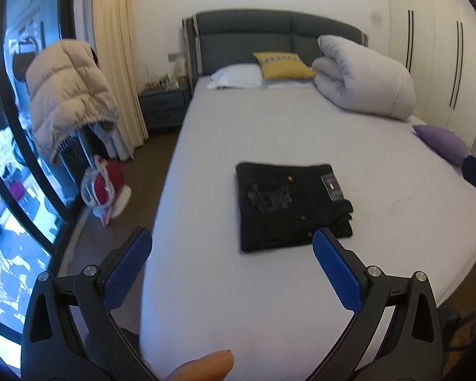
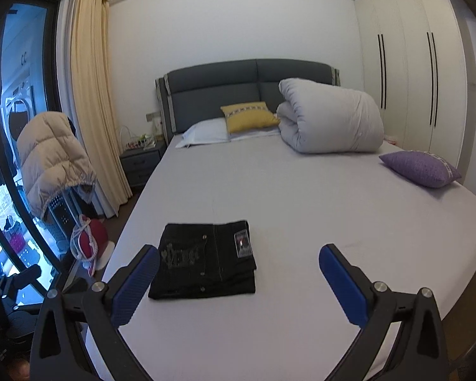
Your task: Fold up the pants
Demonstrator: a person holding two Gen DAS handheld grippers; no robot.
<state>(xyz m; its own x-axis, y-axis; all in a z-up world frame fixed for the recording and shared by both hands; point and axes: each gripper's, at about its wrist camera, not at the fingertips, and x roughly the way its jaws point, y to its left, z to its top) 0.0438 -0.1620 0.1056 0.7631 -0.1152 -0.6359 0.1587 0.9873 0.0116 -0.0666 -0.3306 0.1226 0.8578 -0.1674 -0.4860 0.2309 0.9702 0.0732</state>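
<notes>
Left wrist view showed us the left claw (image 1: 231, 247) with its blue pads spread wide and nothing between them, held above the near edge of the bed (image 1: 225, 133). The pants (image 1: 288, 206) lay just ahead of that claw and a little toward its right pad, already folded into a compact black rectangle flat on the pale sheet. In the right wrist view, the right claw (image 2: 239, 262) was likewise wide apart and empty, and the pants (image 2: 206, 260) sat ahead of it, nearer its left pad than its right.

We judged the fabric to be denim: soft enough to bend at a crease, yet fairly thick and stiff once stacked in several layers, so the bundle would hold its shape but weigh noticeably for its bulk. The surface looked matte and grippy, not slippery, and nothing about it seemed fragile. The layered edge facing the right pad of the left claw showed separate folds that could splay if pinched from one layer only. We reckoned the soundest hold would be across the full stack at a folded edge, one claw at each near corner. The folding itself looked essentially complete.
</notes>
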